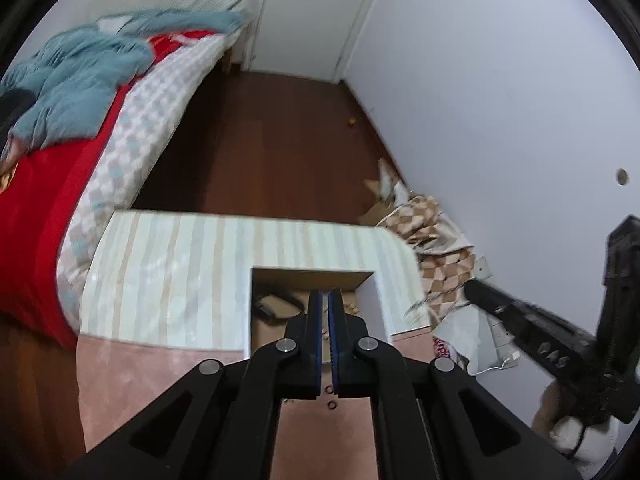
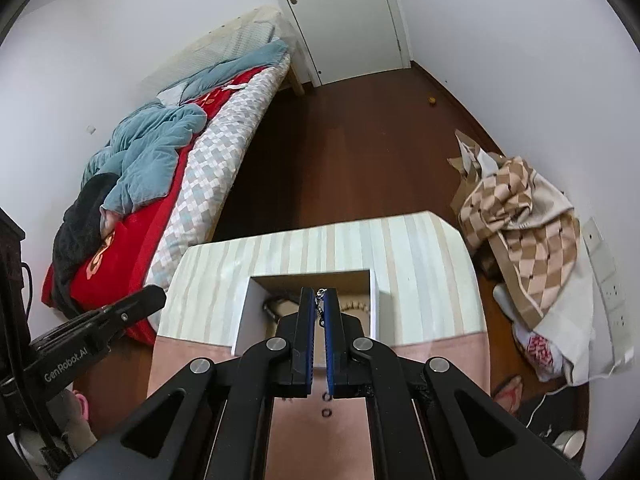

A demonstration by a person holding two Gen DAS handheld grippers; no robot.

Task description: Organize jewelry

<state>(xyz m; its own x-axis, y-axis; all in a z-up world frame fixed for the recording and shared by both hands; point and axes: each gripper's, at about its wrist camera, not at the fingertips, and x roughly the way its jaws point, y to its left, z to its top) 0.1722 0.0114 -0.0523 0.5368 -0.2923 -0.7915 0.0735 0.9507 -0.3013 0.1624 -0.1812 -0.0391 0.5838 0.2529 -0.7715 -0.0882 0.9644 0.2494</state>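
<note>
My right gripper (image 2: 319, 290) is shut on a thin silver chain (image 2: 320, 309), which hangs down between the blue pads above an open white box (image 2: 246, 300). Inside the box lie a pale bead bracelet (image 2: 355, 306) and a dark band (image 2: 273, 305). In the left wrist view my left gripper (image 1: 325, 293) is shut over the same box (image 1: 247, 308), and I see nothing between its pads. Two small dark rings (image 2: 327, 413) lie on the pink mat (image 2: 180, 364) under the grippers. Each gripper also shows in the other's view, the left gripper (image 2: 154, 294) and the right gripper (image 1: 474, 294).
The box stands on a striped tabletop (image 1: 172, 272). A bed with red and blue covers (image 2: 132, 184) lies to the left. A checked cloth pile (image 2: 516, 216) sits by the right wall, and dark wooden floor (image 2: 348, 152) runs to a white door (image 2: 340, 12).
</note>
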